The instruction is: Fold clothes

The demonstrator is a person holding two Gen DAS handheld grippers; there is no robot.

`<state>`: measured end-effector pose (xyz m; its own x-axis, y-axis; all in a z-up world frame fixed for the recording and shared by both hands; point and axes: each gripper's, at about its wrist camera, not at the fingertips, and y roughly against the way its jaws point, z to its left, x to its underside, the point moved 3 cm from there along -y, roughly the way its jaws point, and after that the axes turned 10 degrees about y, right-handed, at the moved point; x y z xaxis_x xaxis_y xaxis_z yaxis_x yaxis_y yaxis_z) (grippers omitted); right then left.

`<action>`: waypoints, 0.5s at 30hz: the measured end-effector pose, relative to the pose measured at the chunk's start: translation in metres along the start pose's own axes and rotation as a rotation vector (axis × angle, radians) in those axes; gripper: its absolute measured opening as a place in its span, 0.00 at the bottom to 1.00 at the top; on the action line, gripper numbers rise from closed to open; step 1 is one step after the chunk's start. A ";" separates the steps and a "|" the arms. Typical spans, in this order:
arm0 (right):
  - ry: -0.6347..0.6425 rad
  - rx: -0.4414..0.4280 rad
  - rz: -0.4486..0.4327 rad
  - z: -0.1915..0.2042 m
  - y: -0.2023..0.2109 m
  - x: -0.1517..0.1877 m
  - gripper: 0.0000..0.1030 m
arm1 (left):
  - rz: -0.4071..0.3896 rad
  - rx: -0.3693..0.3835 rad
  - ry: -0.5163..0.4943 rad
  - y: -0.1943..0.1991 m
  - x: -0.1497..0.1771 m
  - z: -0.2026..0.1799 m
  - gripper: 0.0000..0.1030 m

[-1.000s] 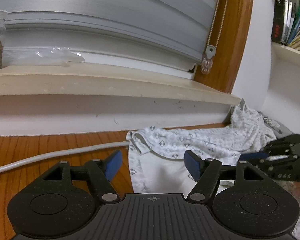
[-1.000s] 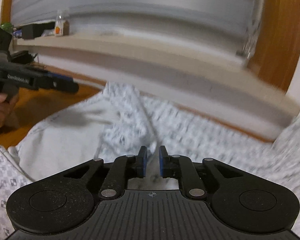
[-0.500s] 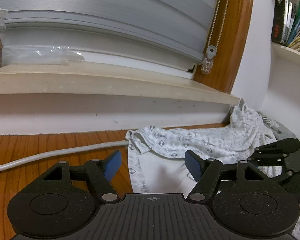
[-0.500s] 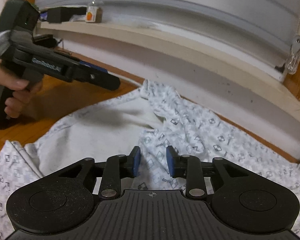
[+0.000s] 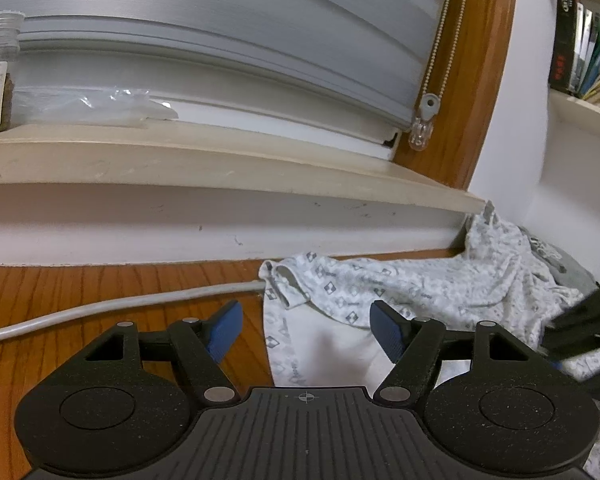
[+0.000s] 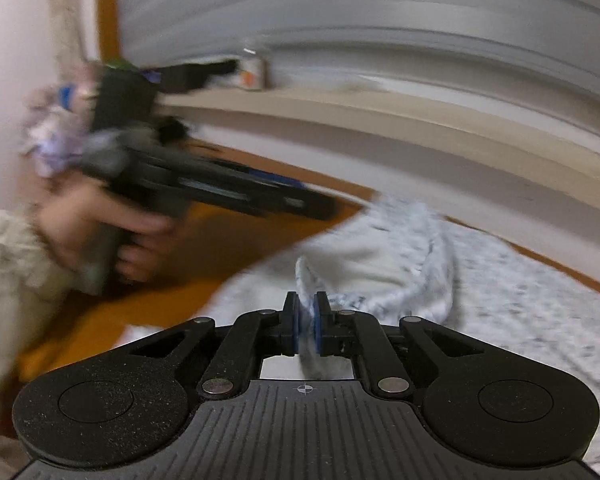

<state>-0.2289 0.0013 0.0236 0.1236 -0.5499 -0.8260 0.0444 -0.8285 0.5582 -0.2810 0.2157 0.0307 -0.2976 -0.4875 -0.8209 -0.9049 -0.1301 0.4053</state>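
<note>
1. Blurred by motion, the right wrist view smears the garment (image 6: 400, 264) and the hand (image 6: 100, 232) gripping the left gripper (image 6: 316, 206); print detail there is lost.
2. Right gripper (image 6: 306, 320): jaws closing, pinched on a raised fold of the garment; half a second ago they stood apart over flat cloth.
3. Left gripper (image 5: 306, 326): jaws wide, nothing held, unmoved above the garment's left edge (image 5: 300, 328) on the wooden table (image 5: 80, 292).
4. At the left view's right edge, the right gripper (image 5: 580, 328) is a cut-off dark blur.
5. Cable (image 5: 120, 306) end hidden under cloth.
</note>
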 end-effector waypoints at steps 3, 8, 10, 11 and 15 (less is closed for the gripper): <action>-0.006 -0.047 0.023 0.018 0.005 -0.003 0.08 | -0.003 -0.004 0.008 0.000 0.000 0.001 0.72; 0.007 -0.070 0.038 0.033 0.014 0.003 0.08 | 0.002 -0.009 0.014 -0.001 -0.001 0.002 0.72; 0.010 -0.031 0.027 0.029 0.019 0.005 0.08 | 0.007 -0.008 0.010 -0.003 -0.001 0.002 0.72; 0.001 -0.015 0.011 0.024 0.023 0.006 0.08 | 0.010 -0.008 0.008 -0.004 -0.002 0.001 0.72; -0.046 0.037 -0.052 0.004 0.044 0.005 0.08 | 0.054 -0.007 0.005 -0.017 -0.004 -0.002 0.68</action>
<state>-0.2300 -0.0382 0.0439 0.0765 -0.5093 -0.8572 0.0128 -0.8591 0.5116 -0.2643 0.2183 0.0280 -0.3441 -0.4978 -0.7961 -0.8857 -0.1094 0.4512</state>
